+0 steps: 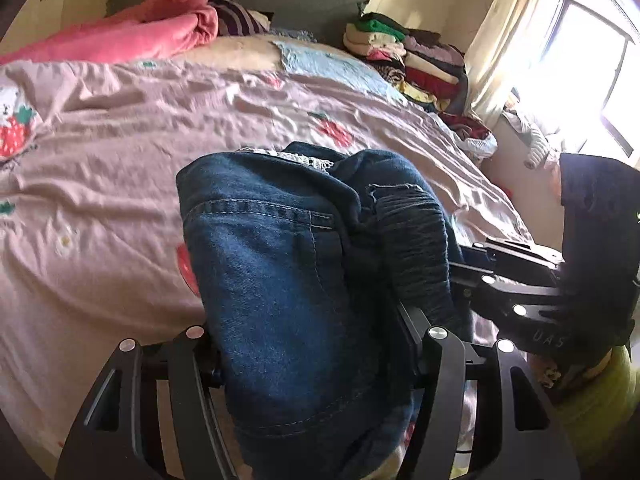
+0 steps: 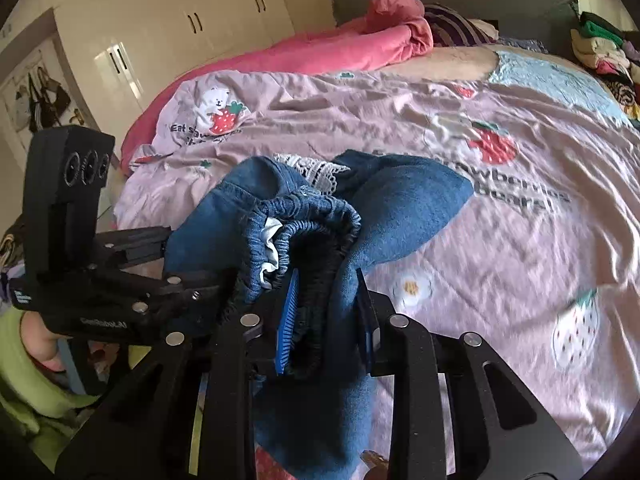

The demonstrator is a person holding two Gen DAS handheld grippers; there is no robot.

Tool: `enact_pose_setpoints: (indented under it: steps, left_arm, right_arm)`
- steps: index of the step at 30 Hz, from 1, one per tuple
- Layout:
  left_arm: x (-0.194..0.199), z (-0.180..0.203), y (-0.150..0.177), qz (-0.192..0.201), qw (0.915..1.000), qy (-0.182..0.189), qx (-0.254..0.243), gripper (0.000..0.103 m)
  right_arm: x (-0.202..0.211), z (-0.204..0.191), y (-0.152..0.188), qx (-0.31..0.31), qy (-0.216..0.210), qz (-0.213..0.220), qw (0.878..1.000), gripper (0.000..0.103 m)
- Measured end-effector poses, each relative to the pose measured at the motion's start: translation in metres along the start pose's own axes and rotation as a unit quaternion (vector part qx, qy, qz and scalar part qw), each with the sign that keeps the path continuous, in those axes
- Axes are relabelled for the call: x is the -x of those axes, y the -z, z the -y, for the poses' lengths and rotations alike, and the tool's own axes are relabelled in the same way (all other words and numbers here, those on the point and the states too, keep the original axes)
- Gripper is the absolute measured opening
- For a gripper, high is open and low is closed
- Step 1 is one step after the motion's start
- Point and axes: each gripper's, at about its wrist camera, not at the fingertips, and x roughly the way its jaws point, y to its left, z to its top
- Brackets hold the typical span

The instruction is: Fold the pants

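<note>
The pants (image 1: 288, 280), dark blue denim with an elastic waistband (image 2: 308, 216) and a strip of white lace trim (image 2: 316, 168) showing at the far edge, hang bunched between the two tools above the pink strawberry-print bedspread (image 1: 120, 152), their far end drooping toward it. The right tool (image 2: 324, 316) is clamped on the gathered waistband and a fold of denim, its blue-ribbed pads pressed into the cloth; the left tool (image 1: 312, 344) is closed on a thick wad of the denim beside it, its jaws standing wider because of the bulk. The main risk, as I judge it, is that both grips hold crumpled layers rather than a clean edge: once the pants are spread, a layer could slip from the left tool's looser bite, or the legs could land twisted and set a crooked fold. The two tools are also very near each other, the right one showing just beside the cloth in the left view, so they could knock together if drawn inward. Around them the bed is mostly free: a rolled pink blanket (image 1: 132, 28) and a striped pillow (image 1: 236, 20) lie well apart at the headboard, and a stack of folded clothes (image 1: 400, 52) sits at the far corner near the curtained window (image 1: 580, 64). White wardrobes (image 2: 192, 20) stand beyond the bed. Nothing lies in the landing area directly ahead.
</note>
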Motion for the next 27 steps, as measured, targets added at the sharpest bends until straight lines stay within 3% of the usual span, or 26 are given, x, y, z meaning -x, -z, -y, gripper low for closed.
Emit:
enact_pose_setpoints:
  steps: [14, 27]
  left_arm:
    - [-0.007, -0.02, -0.041, 0.013, 0.9995, -0.028, 0.0, 0.059]
    - [-0.025, -0.032, -0.055, 0.006, 0.9995, -0.03, 0.008, 0.059]
  right_arm:
    - [-0.026, 0.005, -0.044, 0.023, 0.007, 0.018, 1.0, 0.02]
    - [-0.044, 0.011, -0.054, 0.016, 0.012, 0.012, 1.0, 0.02]
